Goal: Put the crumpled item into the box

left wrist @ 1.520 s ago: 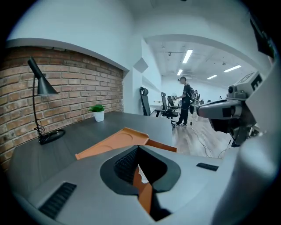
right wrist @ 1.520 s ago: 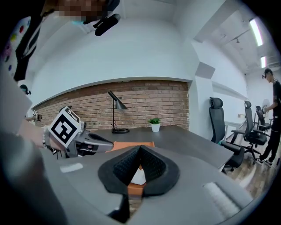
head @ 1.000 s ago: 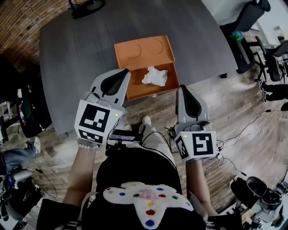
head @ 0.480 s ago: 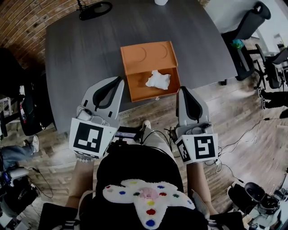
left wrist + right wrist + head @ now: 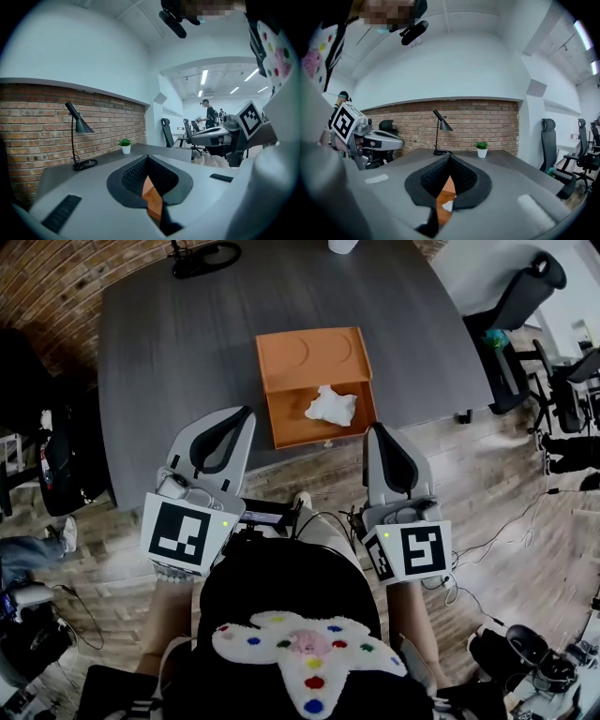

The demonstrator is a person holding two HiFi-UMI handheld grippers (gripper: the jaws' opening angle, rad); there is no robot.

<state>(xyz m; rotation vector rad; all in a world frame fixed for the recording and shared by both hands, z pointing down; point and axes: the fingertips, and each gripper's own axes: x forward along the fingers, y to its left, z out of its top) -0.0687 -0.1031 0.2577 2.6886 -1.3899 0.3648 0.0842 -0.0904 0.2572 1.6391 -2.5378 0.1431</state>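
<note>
Sitting inside orange box (image 5: 286, 420), crumpled item (image 5: 331, 406)

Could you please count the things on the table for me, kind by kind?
Box: 1
Crumpled paper: 1
Desk lamp: 1
Potted plant: 1
Total: 4

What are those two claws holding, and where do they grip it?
Nothing. The left gripper and right gripper are both shut and empty; the crumpled item lies in the orange box.
</note>
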